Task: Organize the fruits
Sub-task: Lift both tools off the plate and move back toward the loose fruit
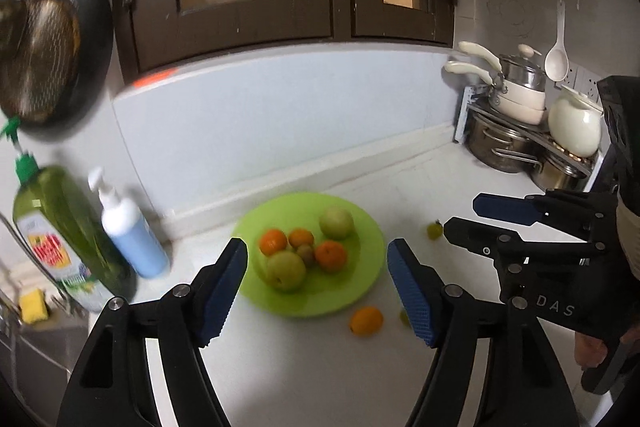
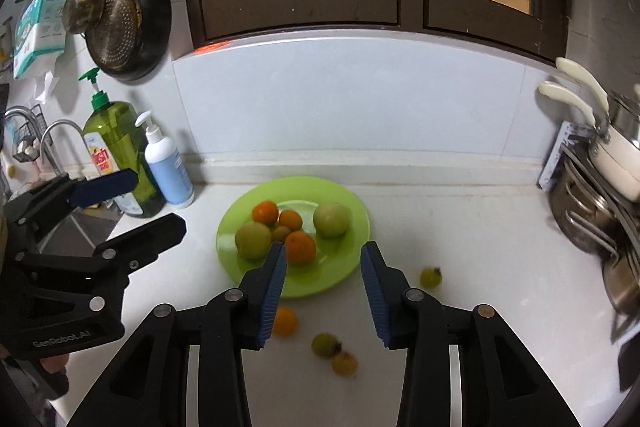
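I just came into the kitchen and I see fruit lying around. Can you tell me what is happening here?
A person holds two black grippers with blue fingers over a white counter and is sorting fruit. A round lime-green plate already carries three oranges, two pale green fruits and one small brownish fruit. Four pieces lie loose on the counter: a small orange, a small green fruit, and a green and a yellowish one close together. Both the left gripper and the right gripper are open and hold nothing.
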Demonstrator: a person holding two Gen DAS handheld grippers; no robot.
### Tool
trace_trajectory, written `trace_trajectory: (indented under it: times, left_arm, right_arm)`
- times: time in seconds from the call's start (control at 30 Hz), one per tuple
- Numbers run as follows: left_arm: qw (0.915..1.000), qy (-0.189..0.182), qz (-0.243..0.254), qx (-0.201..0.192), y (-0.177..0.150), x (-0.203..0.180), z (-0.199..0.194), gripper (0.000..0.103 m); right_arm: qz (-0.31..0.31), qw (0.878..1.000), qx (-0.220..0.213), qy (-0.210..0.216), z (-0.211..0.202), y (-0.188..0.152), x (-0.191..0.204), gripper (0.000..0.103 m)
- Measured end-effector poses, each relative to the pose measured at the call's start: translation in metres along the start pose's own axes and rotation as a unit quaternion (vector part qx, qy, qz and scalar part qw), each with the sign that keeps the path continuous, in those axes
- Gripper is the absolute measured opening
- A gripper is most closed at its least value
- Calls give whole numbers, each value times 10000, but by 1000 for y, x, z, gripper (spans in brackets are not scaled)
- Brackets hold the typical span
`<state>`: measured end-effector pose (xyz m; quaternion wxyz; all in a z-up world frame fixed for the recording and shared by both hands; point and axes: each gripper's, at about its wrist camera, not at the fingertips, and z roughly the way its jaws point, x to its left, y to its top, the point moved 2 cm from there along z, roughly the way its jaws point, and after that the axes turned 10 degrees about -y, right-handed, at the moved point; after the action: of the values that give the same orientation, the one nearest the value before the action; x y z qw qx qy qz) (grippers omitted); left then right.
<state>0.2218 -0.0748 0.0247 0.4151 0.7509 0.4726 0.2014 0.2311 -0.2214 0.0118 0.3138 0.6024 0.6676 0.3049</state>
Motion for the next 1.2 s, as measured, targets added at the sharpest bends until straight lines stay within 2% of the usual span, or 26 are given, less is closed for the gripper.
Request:
trace_trajectory:
  times: [0.33, 0.67, 0.93, 1.2]
  left_arm:
    - [9995, -176, -121, 245, -36, -2, 9, 72]
    - [9979, -336, 197, 515, -63, -12, 30, 72]
    - [9953, -400, 350, 811, -83, -16, 54, 72]
    - [9926, -515, 451, 1004, -89, -18, 77, 72]
  right_arm:
    - [68, 9996, 150, -211, -6, -41, 6, 40]
    - [255, 9980, 523, -254, 9, -78, 2, 40]
    - [201, 9958, 818, -355, 26, -97, -1, 40]
    - [250, 9935, 1058, -351, 43, -109, -5, 40]
